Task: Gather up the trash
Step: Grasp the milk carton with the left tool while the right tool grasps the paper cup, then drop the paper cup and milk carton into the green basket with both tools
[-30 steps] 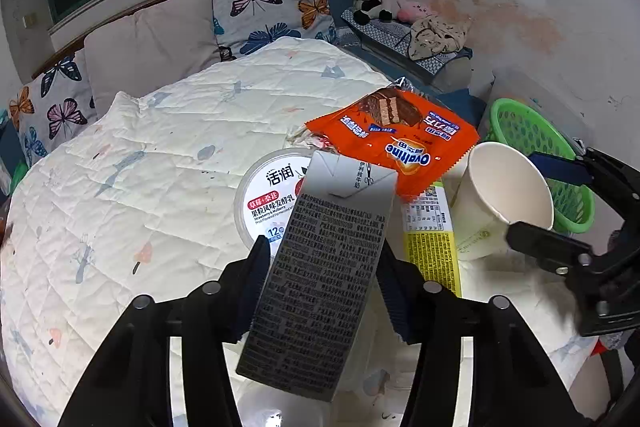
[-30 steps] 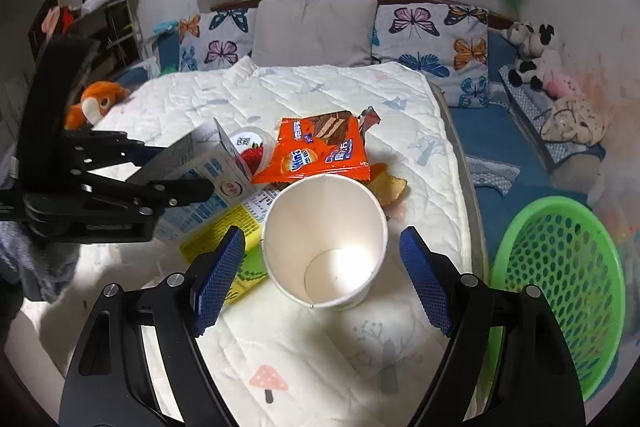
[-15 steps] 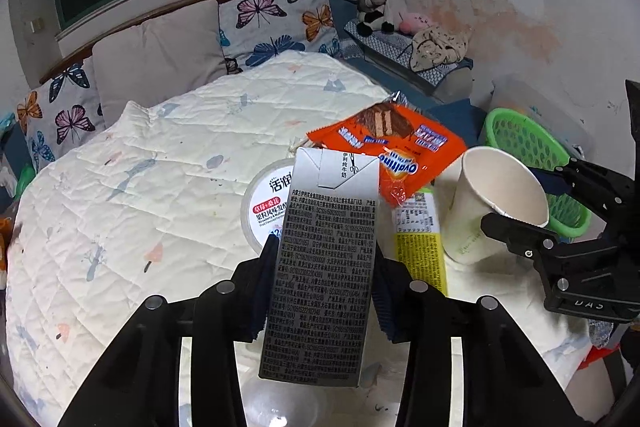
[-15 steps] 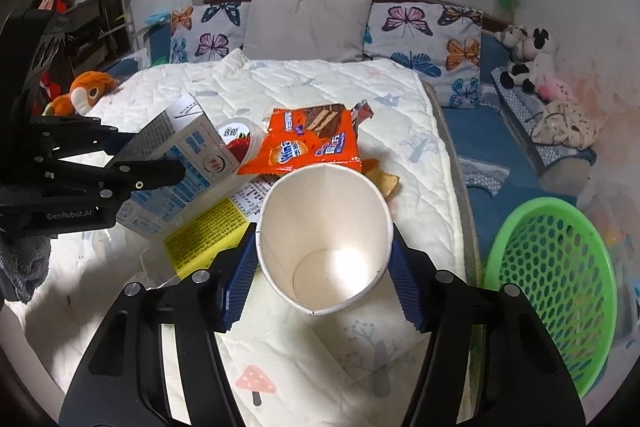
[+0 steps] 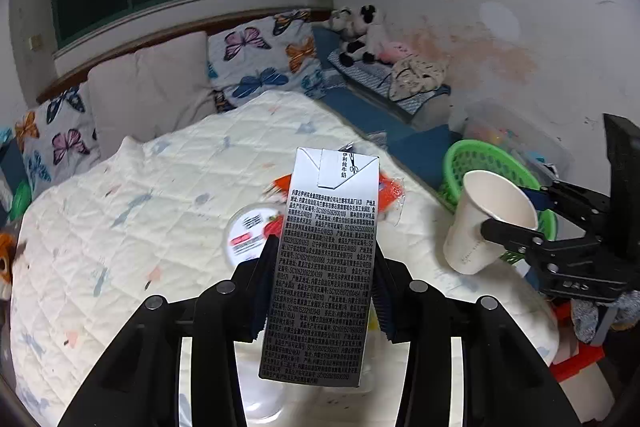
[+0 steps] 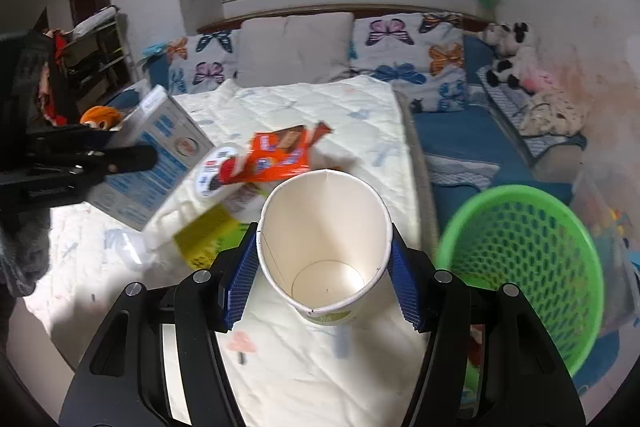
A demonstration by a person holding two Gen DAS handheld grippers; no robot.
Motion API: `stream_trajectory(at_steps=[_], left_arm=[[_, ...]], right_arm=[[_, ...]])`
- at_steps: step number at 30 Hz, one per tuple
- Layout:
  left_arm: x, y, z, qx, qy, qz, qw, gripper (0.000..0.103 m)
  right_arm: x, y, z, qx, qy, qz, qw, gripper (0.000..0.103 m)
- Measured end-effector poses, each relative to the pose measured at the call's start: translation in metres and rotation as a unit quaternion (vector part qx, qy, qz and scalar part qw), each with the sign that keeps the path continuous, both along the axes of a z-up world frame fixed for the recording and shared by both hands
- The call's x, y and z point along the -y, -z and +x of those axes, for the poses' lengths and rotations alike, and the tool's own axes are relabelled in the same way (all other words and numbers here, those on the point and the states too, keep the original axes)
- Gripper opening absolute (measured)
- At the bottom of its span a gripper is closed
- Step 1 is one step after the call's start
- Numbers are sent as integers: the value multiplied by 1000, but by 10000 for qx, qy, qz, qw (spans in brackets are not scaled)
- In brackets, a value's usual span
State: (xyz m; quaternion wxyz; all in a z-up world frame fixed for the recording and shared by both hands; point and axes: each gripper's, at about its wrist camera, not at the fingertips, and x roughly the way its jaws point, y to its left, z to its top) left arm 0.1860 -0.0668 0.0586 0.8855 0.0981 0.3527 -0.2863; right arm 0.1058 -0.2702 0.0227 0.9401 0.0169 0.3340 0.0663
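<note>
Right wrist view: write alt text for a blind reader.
The right tool grips an empty paper cup above a white quilt. A green basket sits to its right; behind the cup lie an orange wrapper and a yellow packet, and at left the left tool holds a carton.

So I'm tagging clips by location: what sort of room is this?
A bedroom, most likely: a bed with a quilted cover, butterfly-print pillows against the headboard, and plush toys beside it.
</note>
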Motion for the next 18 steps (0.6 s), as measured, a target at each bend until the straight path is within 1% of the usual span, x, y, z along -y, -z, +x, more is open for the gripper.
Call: stream_trajectory(at_steps=[4, 11, 18], left_arm=[[23, -7, -7, 38, 212, -61, 9997, 41], [67, -8, -11, -26, 517, -140, 9986, 41], [117, -6, -14, -82, 869, -100, 9961, 41]], right_arm=[[24, 3, -3, -20, 277, -19, 9996, 61], [77, 14, -8, -139, 866, -114, 9961, 61], [131, 35, -10, -364, 1366, -147, 9898, 63]])
